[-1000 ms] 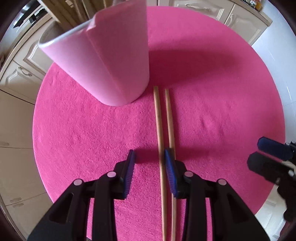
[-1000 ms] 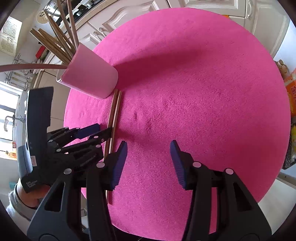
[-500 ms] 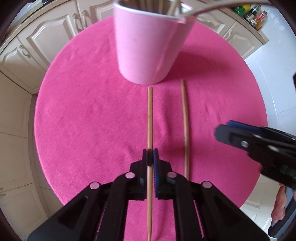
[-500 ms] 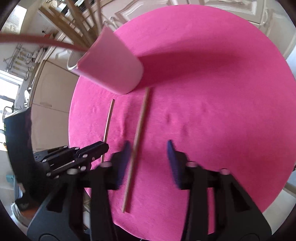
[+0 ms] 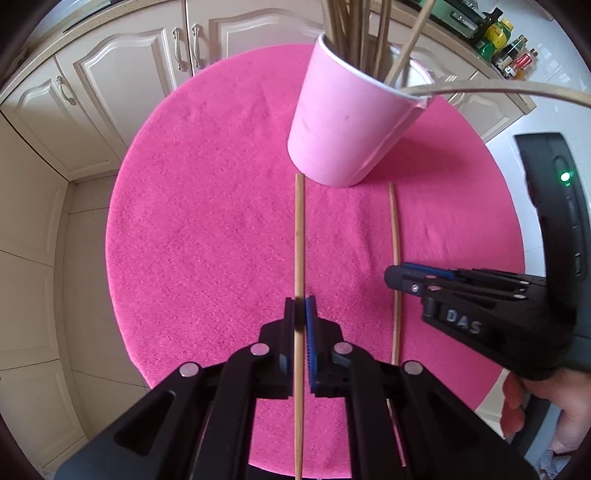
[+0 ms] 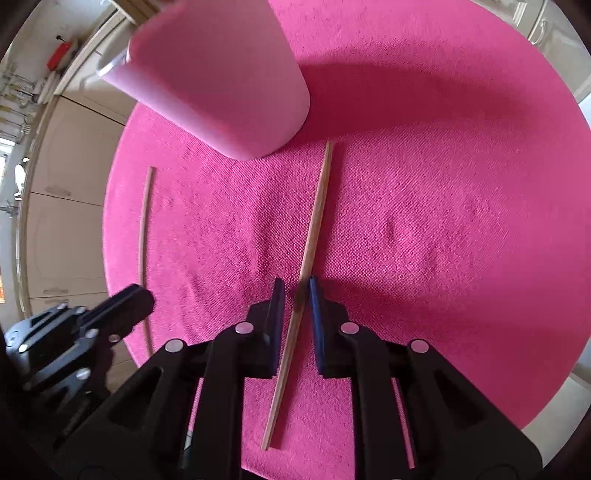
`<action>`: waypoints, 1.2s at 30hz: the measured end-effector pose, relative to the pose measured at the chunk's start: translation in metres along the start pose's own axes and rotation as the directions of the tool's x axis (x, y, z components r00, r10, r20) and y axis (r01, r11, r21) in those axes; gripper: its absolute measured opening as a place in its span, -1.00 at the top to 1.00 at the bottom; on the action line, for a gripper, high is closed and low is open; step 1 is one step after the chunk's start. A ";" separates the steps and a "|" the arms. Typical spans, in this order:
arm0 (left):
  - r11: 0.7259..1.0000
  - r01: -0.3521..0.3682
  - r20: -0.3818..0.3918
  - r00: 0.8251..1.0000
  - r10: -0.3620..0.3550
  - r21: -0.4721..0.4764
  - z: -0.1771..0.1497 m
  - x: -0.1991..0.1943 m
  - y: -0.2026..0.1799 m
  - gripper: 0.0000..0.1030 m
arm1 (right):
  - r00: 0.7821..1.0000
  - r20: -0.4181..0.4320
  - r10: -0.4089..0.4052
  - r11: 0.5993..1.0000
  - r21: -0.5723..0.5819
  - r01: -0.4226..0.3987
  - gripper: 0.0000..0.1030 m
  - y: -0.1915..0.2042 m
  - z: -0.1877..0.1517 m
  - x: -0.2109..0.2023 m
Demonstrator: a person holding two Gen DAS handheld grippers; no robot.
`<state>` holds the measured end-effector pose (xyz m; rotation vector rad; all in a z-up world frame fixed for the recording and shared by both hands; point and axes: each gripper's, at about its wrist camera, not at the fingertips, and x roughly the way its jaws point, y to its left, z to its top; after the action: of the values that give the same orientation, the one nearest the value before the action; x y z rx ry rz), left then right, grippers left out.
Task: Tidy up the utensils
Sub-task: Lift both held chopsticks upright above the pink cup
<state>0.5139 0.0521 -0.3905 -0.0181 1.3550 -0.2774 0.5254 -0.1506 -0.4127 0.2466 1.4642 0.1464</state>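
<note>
My left gripper (image 5: 301,314) is shut on a wooden chopstick (image 5: 299,236) that points toward the pink cup (image 5: 347,122), which holds several chopsticks and a spoon handle. A second chopstick (image 5: 396,236) lies on the pink mat to the right; the right gripper (image 5: 406,277) hovers over it. In the right wrist view, my right gripper (image 6: 295,295) straddles that chopstick (image 6: 314,221), jaws a little apart around it, not clamped. The left-held chopstick (image 6: 142,229) and left gripper (image 6: 125,306) show at the left, with the cup (image 6: 221,81) behind.
A round pink mat (image 5: 207,221) covers the small table. Cream kitchen cabinets (image 5: 122,66) stand behind. Bottles (image 5: 506,33) sit on a counter at the far right. White floor tiles surround the table.
My left gripper closed on one chopstick and lifted it away from the other. My right gripper moved over the second chopstick and narrowed its jaws around it.
</note>
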 end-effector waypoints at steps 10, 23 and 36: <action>0.999 0.005 0.031 1.000 -0.006 0.032 -0.009 -0.010 -0.010 0.89 | 0.998 0.039 -0.057 0.998 -0.026 0.058 0.88 0.026 -0.009 0.004; 0.999 0.040 0.196 0.979 -0.046 0.035 0.019 -0.049 -0.017 0.89 | 0.987 0.133 0.094 0.988 0.106 -0.108 0.89 -0.045 -0.007 -0.038; 0.994 0.105 0.572 0.814 -0.103 0.029 0.055 -0.134 -0.036 0.89 | 0.966 0.200 0.164 0.975 0.117 -0.190 0.88 -0.099 0.001 -0.068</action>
<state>0.5349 0.0373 -0.2441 -0.1684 0.7481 -0.3298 0.5143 -0.2632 -0.3727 0.4902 1.2631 0.1639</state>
